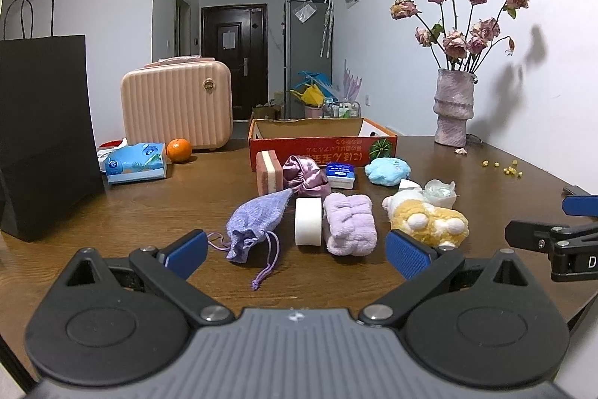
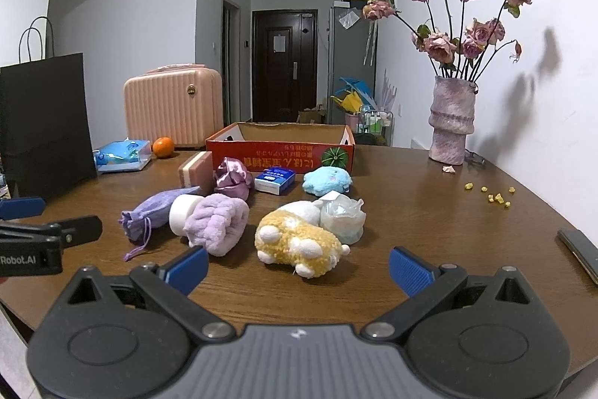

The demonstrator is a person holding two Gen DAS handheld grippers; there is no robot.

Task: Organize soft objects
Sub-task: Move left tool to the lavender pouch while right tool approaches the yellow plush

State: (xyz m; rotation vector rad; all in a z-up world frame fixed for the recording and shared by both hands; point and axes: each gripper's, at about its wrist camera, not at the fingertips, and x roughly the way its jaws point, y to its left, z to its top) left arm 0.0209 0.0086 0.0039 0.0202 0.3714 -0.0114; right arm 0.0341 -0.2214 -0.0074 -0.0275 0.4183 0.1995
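Wooden table (image 1: 130, 212) held soft toys near the red box (image 1: 321, 146). We kept both grippers, left (image 1: 297, 251) and right (image 2: 299, 266), spread apart, empty, before the box.

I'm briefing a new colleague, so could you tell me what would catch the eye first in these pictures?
Probably the cluster of soft things mid-table: a yellow plush toy, a lilac fluffy towel and a purple drawstring pouch. Behind them sits an open red cardboard box, and dried roses in a vase stand far right.

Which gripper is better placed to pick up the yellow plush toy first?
Right, probably. The right gripper is open with the yellow plush toy centred just ahead of its fingers. The left gripper, also open, faces the white roll instead.
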